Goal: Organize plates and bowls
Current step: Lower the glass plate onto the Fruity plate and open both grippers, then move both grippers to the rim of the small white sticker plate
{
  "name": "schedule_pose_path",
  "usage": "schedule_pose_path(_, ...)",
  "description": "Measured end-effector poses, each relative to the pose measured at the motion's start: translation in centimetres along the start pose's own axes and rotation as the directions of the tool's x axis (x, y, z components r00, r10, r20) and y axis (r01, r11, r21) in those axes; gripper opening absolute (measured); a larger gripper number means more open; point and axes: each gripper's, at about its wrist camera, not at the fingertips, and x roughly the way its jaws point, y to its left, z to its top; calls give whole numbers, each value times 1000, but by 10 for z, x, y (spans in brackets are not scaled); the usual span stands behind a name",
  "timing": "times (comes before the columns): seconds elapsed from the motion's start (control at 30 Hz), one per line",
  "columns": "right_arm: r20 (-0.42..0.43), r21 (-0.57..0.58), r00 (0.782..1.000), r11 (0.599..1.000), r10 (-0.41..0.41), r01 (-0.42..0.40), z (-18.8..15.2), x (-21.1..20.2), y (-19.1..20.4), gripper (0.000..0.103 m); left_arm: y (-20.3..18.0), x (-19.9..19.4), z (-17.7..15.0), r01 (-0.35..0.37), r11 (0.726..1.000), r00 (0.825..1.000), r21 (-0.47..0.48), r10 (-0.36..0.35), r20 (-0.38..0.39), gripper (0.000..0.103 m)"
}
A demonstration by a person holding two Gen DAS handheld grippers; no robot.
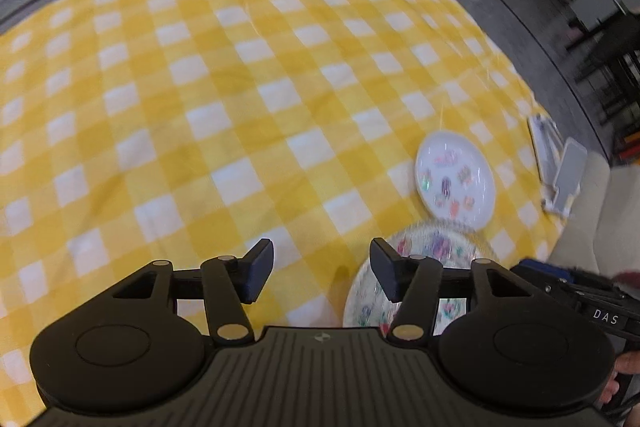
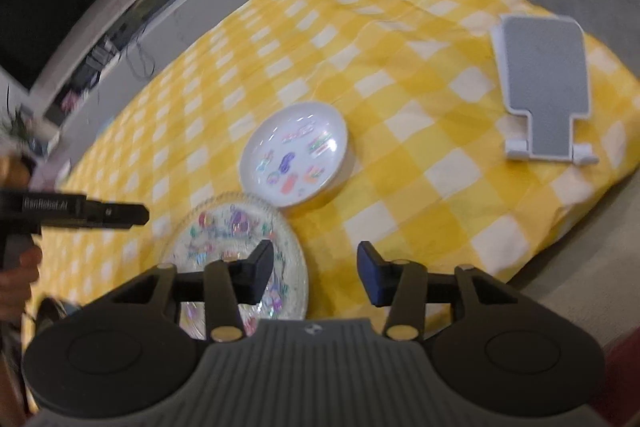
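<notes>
Both grippers hovered over a tabletop covered in a yellow checked cloth (image 2: 420, 131), angled steeply down. Left gripper (image 1: 320, 271): jaws parted, nothing between them, only cloth under the gap. Right gripper (image 2: 316, 273): jaws also parted and empty.

Task items sat near the cloth's front edge. A white plate with coloured prints (image 2: 294, 153) lay flat, and the rim line suggested more than one stacked, though blur made that uncertain. Just in front of it, rims touching or nearly so, lay a larger scalloped-edge plate with a colourful pattern (image 2: 236, 247); in the left wrist view the same two showed as the white plate (image 1: 454, 179) and the scalloped plate (image 1: 424, 255). No bowls were visible.

Each gripper's inner finger overlapped the scalloped plate from either side. With both sets of jaws released, this read as that plate resting free on the cloth.

A grey-and-white tablet stand (image 2: 546, 87) stood well apart at the right, unrelated to sorting.
</notes>
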Motion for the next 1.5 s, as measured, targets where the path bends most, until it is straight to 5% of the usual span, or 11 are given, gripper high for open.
schedule_pose_path(0.13,23,74,998,995,59,-61,13,-5,-12,48,-3,-15,5,33,998,997,-50,-30,71,68)
schedule_pose_path(0.33,48,44,996,996,73,-75,45,-4,-18,48,-13,-22,1,102,995,989,9,-102,105,65)
schedule_pose_path(0.5,28,65,999,997,43,-45,59,11,-27,47,-19,-14,0,146,986,982,-81,-135,130,62)
schedule_pose_path(0.73,-1,59,999,997,45,-44,64,25,-29,42,-53,12,18,43,995,996,-93,-35,88,61)
schedule_pose_path(0.87,-19,47,999,998,39,-39,68,34,-28,40,-67,32,27,2,995,1000,-99,1,22,45)
schedule_pose_path(1.13,-38,26,998,999,48,-47,71,47,-25,31,-92,68,33,-88,995,995,-53,85,-51,40)
schedule_pose_path(1.37,-64,25,997,999,41,-40,75,57,-22,23,-104,84,32,-113,993,991,-34,110,-74,18)
schedule_pose_path(1.5,-70,15,998,1000,3,-2,78,61,-21,3,-104,85,35,-123,990,991,-73,118,-71,14)
